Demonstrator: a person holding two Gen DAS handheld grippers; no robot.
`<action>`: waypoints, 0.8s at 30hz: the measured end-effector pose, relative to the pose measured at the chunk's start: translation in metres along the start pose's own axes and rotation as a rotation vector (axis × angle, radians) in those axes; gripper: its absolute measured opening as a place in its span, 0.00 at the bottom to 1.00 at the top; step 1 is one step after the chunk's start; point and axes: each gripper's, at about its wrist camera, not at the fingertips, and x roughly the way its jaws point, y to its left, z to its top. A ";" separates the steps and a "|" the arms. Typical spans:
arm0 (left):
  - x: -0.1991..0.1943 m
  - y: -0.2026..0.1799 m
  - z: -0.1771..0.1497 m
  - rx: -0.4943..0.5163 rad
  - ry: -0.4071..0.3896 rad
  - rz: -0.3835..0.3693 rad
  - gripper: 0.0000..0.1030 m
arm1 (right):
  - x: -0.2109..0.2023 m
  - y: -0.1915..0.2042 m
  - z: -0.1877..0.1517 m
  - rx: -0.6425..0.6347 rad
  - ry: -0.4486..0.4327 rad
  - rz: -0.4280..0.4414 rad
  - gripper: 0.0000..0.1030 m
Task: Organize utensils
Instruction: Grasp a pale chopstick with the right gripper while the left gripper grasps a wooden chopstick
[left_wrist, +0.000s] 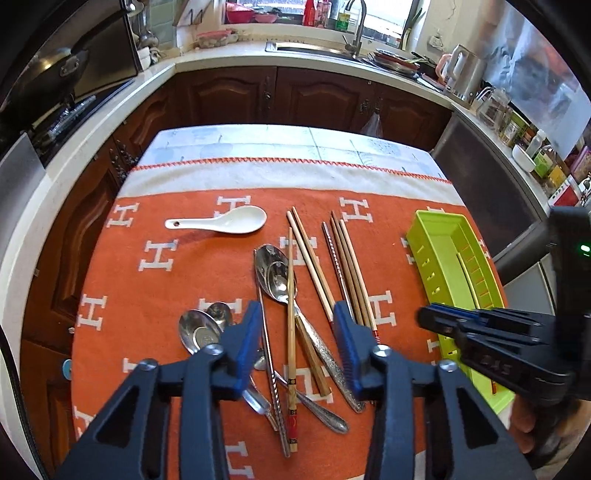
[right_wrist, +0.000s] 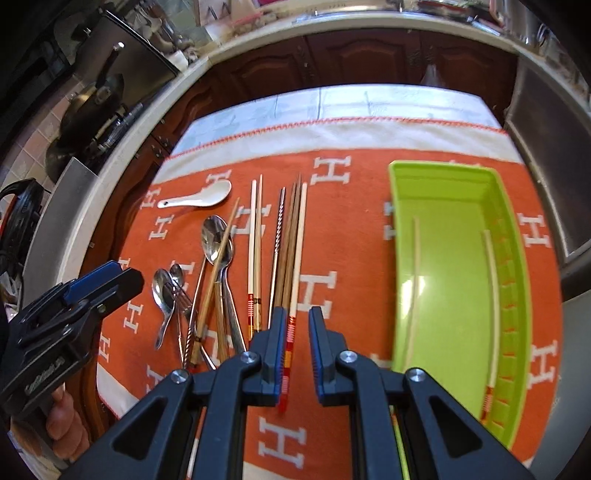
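**Utensils loose on the cloth, both grippers empty**

While the green tray sits at the right of the bench on an orange cloth, most utensils lie scattered to its left. Two chopsticks lie inside the tray, one along the slotted right wall, the other nearer the left wall.

On the cloth, a white spoon lies apart at the far left. Nearer, steel spoons overlap in a heap with a bamboo chopstick crossing them, and two smaller spoons rest beside the heap. A bundle of chopsticks lies between the heap and the tray.

The left gripper hangs above the heap, jaws wide apart, holding nothing. The right gripper hangs over the near ends of the bundle, jaws parted; a red-banded chopstick lies just beside its left finger, whether touching I cannot tell.
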 end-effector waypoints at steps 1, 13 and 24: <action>0.004 0.000 0.000 0.003 0.006 -0.007 0.29 | 0.005 0.002 0.001 -0.003 0.010 -0.003 0.12; 0.035 0.006 -0.010 -0.026 0.072 -0.038 0.27 | 0.057 0.007 0.002 -0.024 0.115 -0.056 0.12; 0.040 0.011 -0.010 -0.041 0.079 -0.044 0.27 | 0.070 0.022 -0.001 -0.115 0.079 -0.169 0.07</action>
